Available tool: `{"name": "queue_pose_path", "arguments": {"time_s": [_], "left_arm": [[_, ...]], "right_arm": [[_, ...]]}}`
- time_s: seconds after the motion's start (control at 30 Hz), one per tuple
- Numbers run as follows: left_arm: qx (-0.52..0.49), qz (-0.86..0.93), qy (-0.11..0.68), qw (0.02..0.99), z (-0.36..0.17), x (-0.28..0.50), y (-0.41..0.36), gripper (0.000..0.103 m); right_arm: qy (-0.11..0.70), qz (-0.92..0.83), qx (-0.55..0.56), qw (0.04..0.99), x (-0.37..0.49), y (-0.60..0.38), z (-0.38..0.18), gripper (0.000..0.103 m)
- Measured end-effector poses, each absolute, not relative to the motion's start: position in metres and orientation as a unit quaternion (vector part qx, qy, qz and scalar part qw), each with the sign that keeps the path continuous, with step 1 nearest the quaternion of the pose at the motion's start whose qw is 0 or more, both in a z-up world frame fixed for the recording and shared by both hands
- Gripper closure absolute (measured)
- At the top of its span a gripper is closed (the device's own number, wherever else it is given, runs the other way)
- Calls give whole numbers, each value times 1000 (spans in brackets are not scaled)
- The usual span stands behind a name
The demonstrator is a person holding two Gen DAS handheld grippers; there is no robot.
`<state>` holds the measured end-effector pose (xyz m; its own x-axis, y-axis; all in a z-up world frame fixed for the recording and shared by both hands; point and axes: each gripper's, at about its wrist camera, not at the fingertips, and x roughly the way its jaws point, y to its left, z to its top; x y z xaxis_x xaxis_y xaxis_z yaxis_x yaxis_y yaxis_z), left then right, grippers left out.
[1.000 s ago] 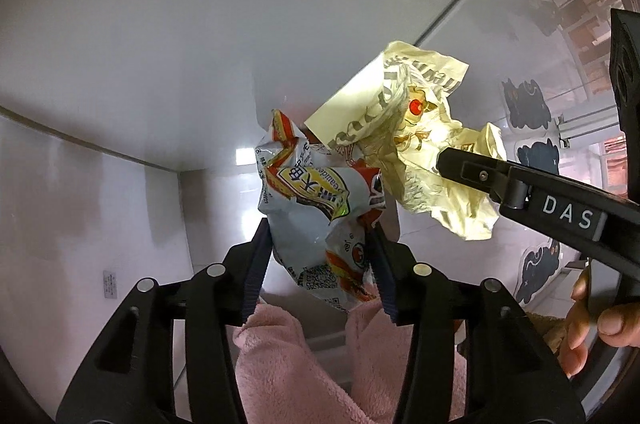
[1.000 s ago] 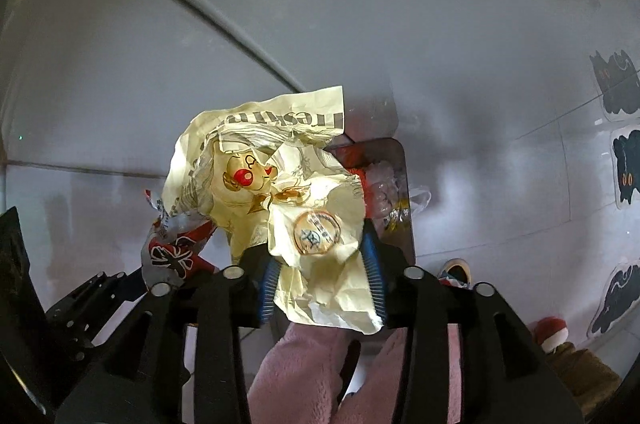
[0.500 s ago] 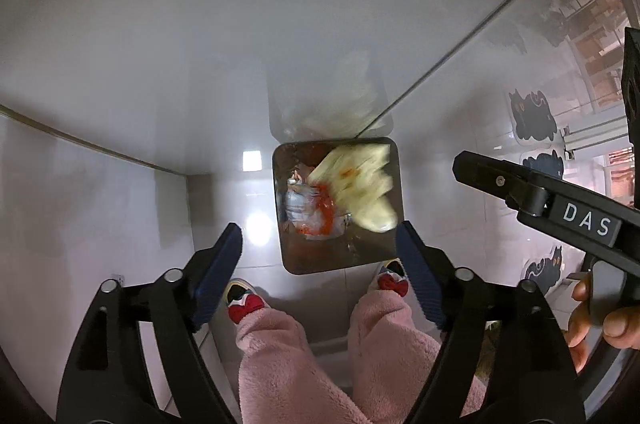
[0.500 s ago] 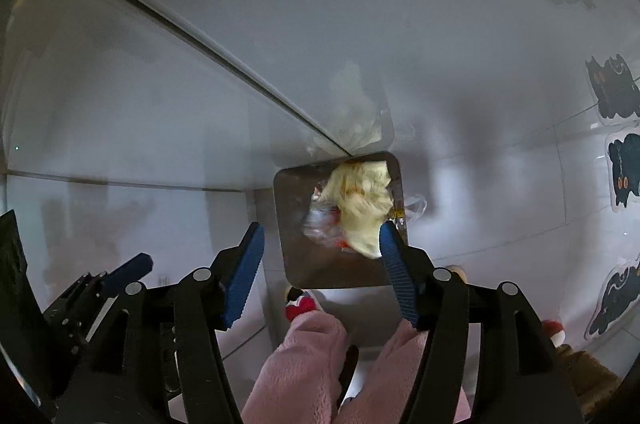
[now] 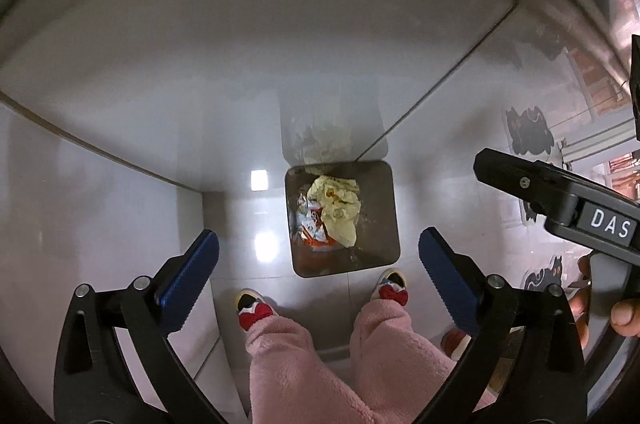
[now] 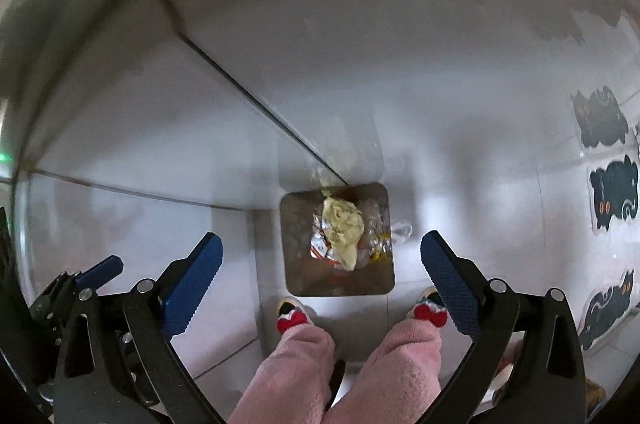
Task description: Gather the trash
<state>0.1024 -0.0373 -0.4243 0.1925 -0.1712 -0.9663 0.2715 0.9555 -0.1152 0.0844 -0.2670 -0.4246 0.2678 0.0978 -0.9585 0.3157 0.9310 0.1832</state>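
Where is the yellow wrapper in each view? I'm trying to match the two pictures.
Left wrist: the yellow wrapper lies in the bin, left of the bin's middle, just above picture centre.
Right wrist: the wrapper lies mid-bin, right of picture centre.
Shared landmark: the red-bowed slippers below the bin in both.
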Motion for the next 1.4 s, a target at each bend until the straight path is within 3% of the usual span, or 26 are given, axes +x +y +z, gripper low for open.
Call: {"name": "queue_pose_path", "arguments": {"time_s": [0.23,0.47,0.8,1.03,1.4], "left_arm": [[38,-140,563,813,-345,100,-26,8],[30,-121,461,879,-227,102,-10,8],[15,-109,320,941,-80,77,4,8],[2,-87,259,962,-20,62,16,8],[-2,-72,215,974,22,55,18,8]], "right_arm": [[543,-55,141,826,84,-263,-334,3],[425,-66,81,899,83,-261,-213,3],[297,-60,63,951,61,-252,-83,3],[226,-58,36,972,39,-236,-22,3],[176,-95,15,980,32,-235,31,3]]}}
